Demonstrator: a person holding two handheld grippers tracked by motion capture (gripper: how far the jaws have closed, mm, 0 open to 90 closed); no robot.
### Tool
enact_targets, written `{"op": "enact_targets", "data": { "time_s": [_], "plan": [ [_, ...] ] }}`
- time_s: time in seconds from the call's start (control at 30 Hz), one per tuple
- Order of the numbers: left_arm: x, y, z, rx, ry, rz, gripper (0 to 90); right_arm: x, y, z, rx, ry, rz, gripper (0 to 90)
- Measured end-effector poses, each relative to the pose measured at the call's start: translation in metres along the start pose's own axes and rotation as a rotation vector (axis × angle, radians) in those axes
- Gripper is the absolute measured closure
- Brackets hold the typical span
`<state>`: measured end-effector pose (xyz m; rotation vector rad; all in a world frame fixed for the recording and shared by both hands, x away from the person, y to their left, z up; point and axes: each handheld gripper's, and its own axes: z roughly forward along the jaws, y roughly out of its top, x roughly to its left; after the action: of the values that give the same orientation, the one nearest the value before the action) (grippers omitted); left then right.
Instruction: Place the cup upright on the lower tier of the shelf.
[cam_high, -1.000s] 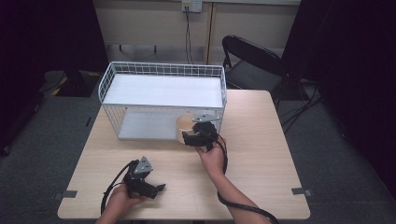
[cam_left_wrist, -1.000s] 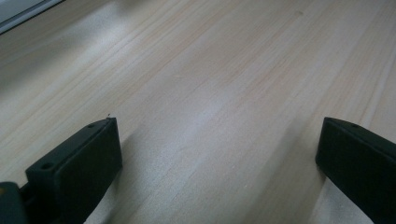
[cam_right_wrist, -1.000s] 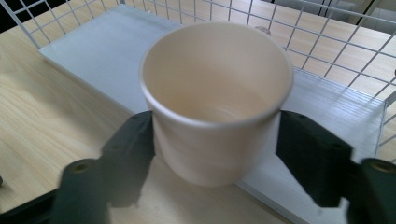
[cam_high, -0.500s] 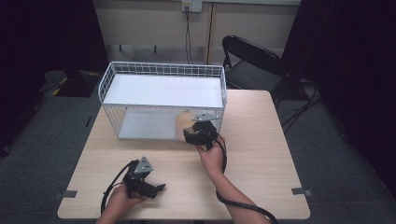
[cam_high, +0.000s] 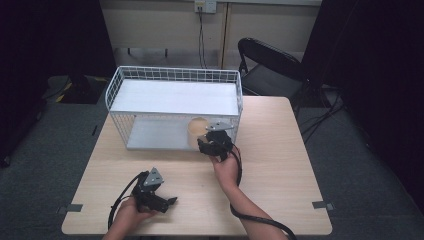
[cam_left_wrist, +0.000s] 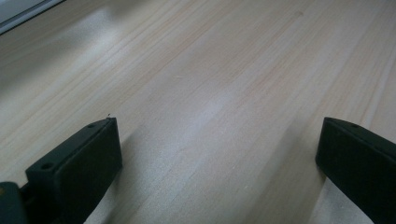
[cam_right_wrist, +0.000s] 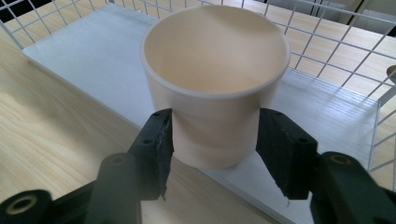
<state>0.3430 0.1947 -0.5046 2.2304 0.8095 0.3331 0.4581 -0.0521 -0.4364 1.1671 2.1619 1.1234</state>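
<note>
Beside the wire rack (cam_high: 175, 75), right hand-held gripper (cam_right_wrist: 212, 135) clasps cup (cam_right_wrist: 215, 84) — upright.

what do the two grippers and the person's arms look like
Both the left gripper and the right gripper are black, each topped by a grey three-cornered plate and trailing a black cable. Their fingers are flat, blocky black pads with small holes. The forearms are bare, no sleeves.

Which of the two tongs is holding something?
The right tongs, clamped on the cream paper cup at the white wire rack's lower shelf. The left tongs are open above bare light wooden table.
</note>
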Motion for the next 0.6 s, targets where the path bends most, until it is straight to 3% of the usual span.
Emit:
{"op": "enact_targets", "data": {
  "time_s": [0.27,0.4,0.6],
  "plan": [
    [0.000,0.000,0.000,0.000,0.000,-0.001,0.0,0.001,0.001,0.001,-0.009,-0.016,0.001,55.9],
    [0.000,0.000,0.000,0.000,0.000,-0.001,0.0,0.003,0.002,0.006,-0.022,-0.049,-0.014,63.0],
    [-0.001,0.000,0.000,0.000,0.003,-0.003,0.0,0.002,0.008,0.014,-0.038,-0.074,-0.004,62.6]
  ]
}}
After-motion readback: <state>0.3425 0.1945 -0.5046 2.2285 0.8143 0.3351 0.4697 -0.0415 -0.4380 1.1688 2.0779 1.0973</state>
